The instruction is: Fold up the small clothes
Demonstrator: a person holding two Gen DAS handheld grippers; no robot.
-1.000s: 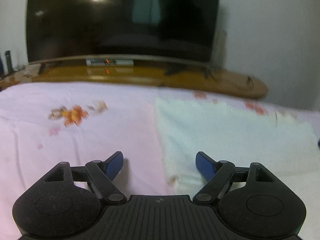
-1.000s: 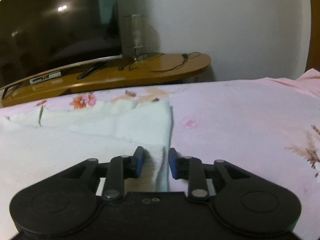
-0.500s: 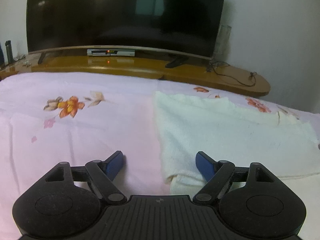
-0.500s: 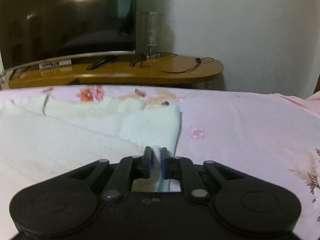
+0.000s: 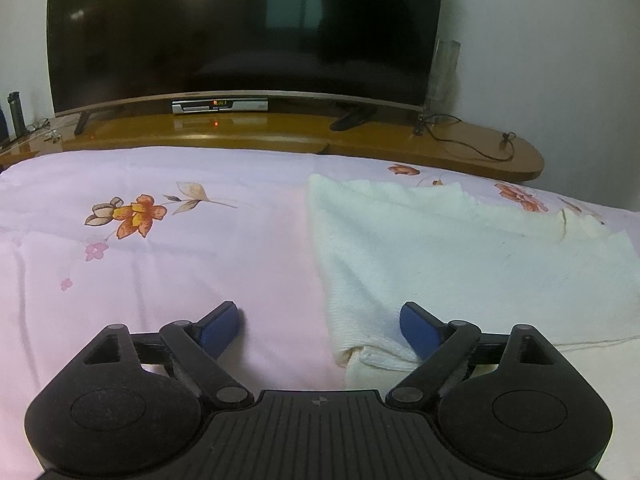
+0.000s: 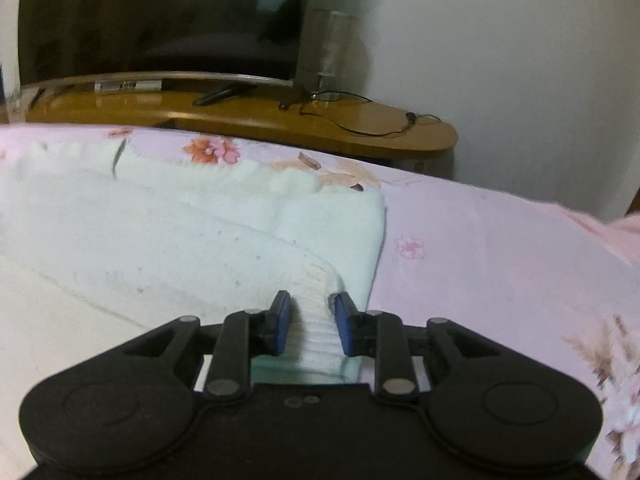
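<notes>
Nearest the right wrist camera, a ribbed cuff of the white garment is being straddled by the right gripper, fingers a little apart – contact cannot be told. The left gripper is being held wide apart over the garment's near left corner, gripping nothing. The garment is being shown lying on the pink floral bedsheet, one fold apparently made – further folds are judged left. No containers are being shown; beyond, a television is standing.
</notes>
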